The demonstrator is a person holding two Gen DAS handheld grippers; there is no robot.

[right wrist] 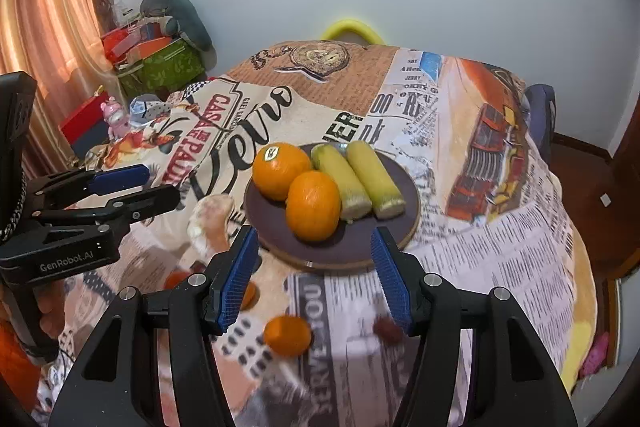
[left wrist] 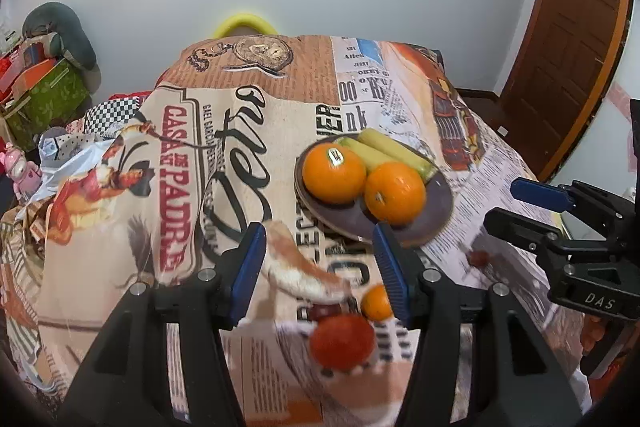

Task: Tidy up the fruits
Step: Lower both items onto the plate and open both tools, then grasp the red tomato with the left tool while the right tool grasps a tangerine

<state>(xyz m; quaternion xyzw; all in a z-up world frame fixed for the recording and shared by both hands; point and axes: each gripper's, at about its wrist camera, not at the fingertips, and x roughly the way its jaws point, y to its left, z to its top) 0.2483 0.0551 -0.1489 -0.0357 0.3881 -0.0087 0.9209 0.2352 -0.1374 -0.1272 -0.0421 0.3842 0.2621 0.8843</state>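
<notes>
A dark round plate (left wrist: 436, 205) (right wrist: 400, 187) on the printed tablecloth holds two oranges (left wrist: 334, 173) (right wrist: 313, 205) and two pale yellow-green corn cobs (left wrist: 396, 149) (right wrist: 374, 179). In front of the plate lie a red tomato (left wrist: 342, 343), a small orange fruit (left wrist: 376, 303) (right wrist: 287, 335) and a small dark red fruit (right wrist: 387, 331). My left gripper (left wrist: 320, 271) is open above the tomato and small orange. My right gripper (right wrist: 314, 283) is open just short of the plate, above the small orange.
The other gripper shows at each view's edge: the right one (left wrist: 568, 223), the left one (right wrist: 100, 203). Boxes and toys (right wrist: 152, 67) are piled at the left by a curtain. A yellow chair back (right wrist: 351, 27) stands behind the table. A wooden door (left wrist: 576, 47) is at right.
</notes>
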